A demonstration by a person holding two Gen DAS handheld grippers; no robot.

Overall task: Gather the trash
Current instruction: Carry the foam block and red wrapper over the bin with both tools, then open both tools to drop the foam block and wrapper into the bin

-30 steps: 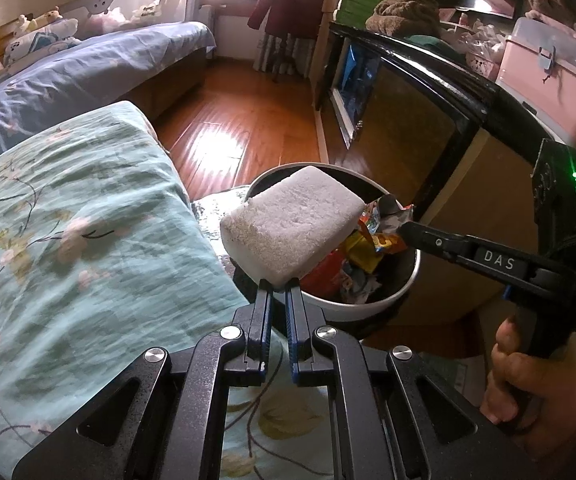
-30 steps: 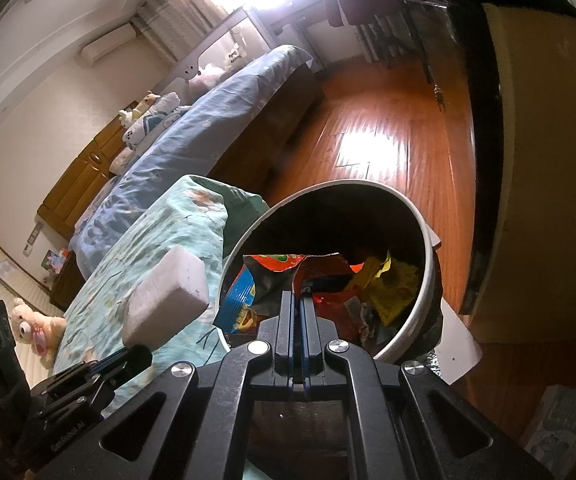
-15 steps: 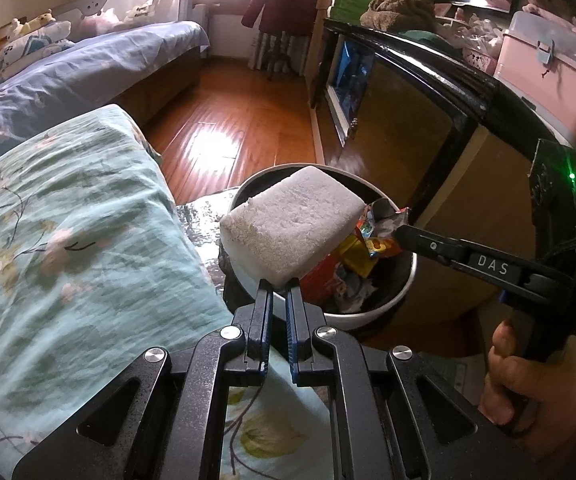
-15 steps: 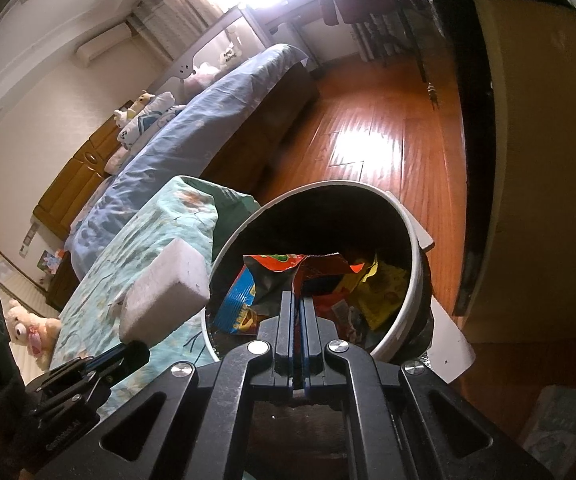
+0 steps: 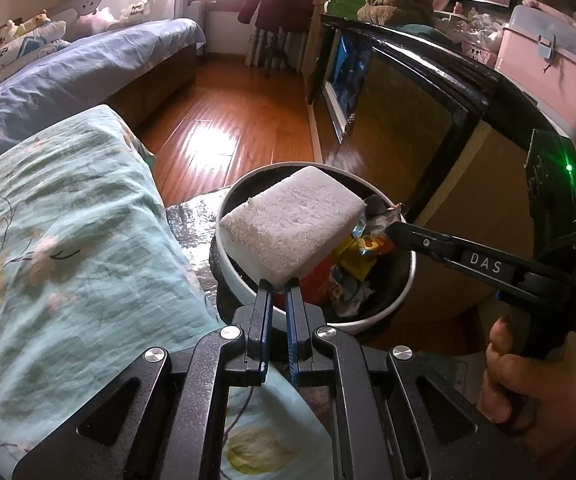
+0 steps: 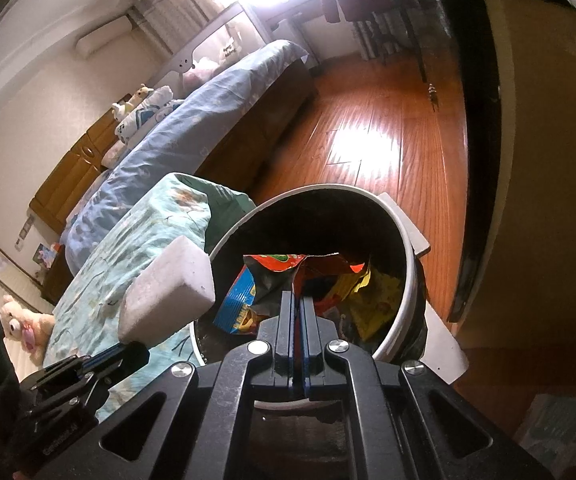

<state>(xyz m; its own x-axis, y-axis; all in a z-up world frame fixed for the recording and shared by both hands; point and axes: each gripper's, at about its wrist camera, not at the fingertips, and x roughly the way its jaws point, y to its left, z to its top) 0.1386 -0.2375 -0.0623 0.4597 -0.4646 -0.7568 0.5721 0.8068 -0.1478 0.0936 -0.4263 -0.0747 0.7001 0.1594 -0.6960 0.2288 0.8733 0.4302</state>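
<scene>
Pinching a corner of the white foam block (image 5: 292, 232) between its blue-edged fingers, our left gripper (image 5: 279, 285) holds the block tilted over the near-left rim of the trash bin (image 5: 372, 318). In the left wrist view the block covers the bin's mouth from about nine to twelve o'clock, and its lower edge overhangs the white rim. In the right wrist view the same block (image 6: 167, 292) sits at nine o'clock, just outside the rim and level with it.

Our right gripper (image 6: 297, 295) has its fingers pressed together on the torn edge of a crumpled snack wrapper (image 6: 275, 276), held over the bin's opening. From the left wrist view that gripper (image 5: 395, 229) reaches in from three o'clock, its tip above the far-right rim.

Inside the bin (image 6: 404, 288) we see a dark liner and a heap of wrappers: a blue one (image 6: 236, 307) at the left, red ones in the middle, a yellow one (image 6: 380, 304) at the right. The heap lies well below the rim, with open room above it.

At the bin's nine o'clock the teal floral quilt (image 5: 59, 240) crowds right up to the rim. At its three o'clock a dark-edged cabinet (image 5: 420, 132) stands close. Bare wooden floor (image 5: 223, 132) opens at twelve o'clock, running to a bed with a blue cover (image 5: 71, 76).
</scene>
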